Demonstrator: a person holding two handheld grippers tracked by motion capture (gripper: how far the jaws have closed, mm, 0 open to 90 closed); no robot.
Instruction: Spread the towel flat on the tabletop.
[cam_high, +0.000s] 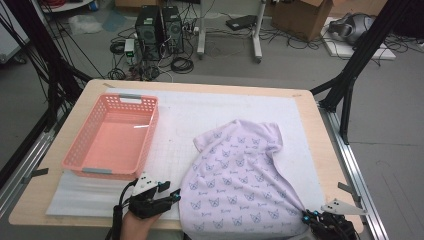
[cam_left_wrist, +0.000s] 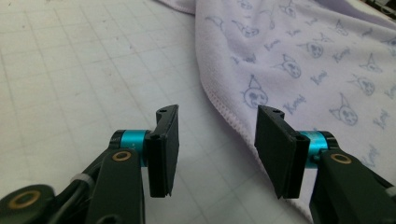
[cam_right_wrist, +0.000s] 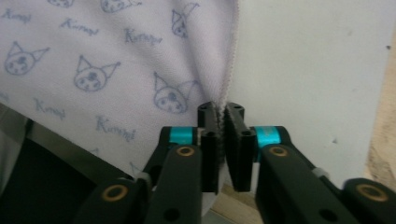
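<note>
A pale lilac towel (cam_high: 240, 180) printed with blue cat faces lies crumpled on the right half of the white mat, its near edge hanging over the table front. My right gripper (cam_high: 306, 217) is shut on the towel's hemmed right corner (cam_right_wrist: 223, 100) at the front right. My left gripper (cam_high: 176, 196) stands open just left of the towel's left edge (cam_left_wrist: 224, 109), low over the mat, with nothing between its jaws.
An empty pink plastic basket (cam_high: 114, 136) sits on the left of the table. The white gridded mat (cam_high: 190, 117) covers most of the wooden tabletop (cam_high: 320, 130). Black frame legs, computers and cables stand on the floor beyond.
</note>
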